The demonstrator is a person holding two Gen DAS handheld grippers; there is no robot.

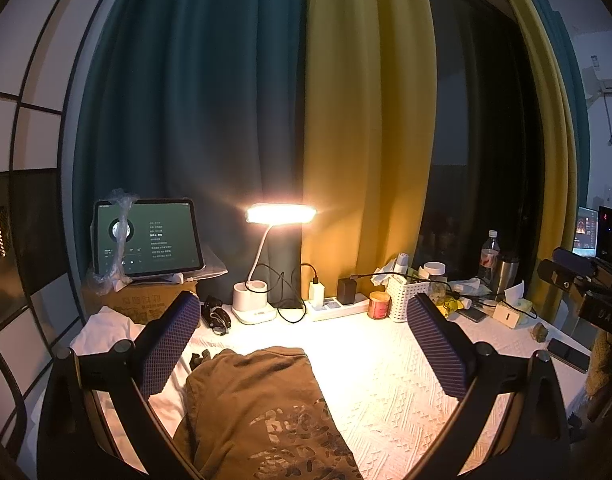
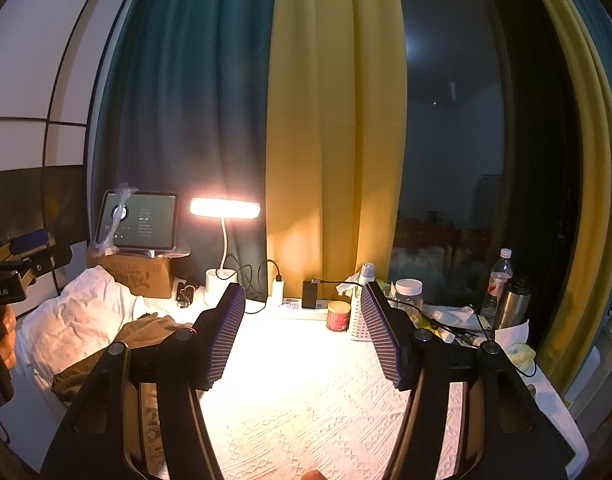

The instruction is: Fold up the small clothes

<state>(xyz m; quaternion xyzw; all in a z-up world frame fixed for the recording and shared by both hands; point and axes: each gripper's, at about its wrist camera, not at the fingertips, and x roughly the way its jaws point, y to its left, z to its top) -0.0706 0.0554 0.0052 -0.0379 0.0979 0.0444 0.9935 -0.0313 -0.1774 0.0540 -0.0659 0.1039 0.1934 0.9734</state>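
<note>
Left gripper (image 1: 302, 344) spread wide, nothing between pads, hovering above brown garment (image 1: 266, 408) lying on white textured cloth (image 1: 394, 392), right gripper (image 2: 302, 332) spread wide, empty, garment to its left, lit desk lamp (image 1: 281, 214) behind

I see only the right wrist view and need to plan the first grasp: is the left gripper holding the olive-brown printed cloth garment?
Observer: No. The left gripper is open, with its fingers wide apart and nothing held. The olive-brown garment lies loose below.
Operator: Which way does it lie?
Observer: Lengthwise, with its far edge toward the lit white desk lamp.
Operator: Is anything near the table's right edge?
Observer: A dark phone lies flat on the white textured tablecloth.
</note>
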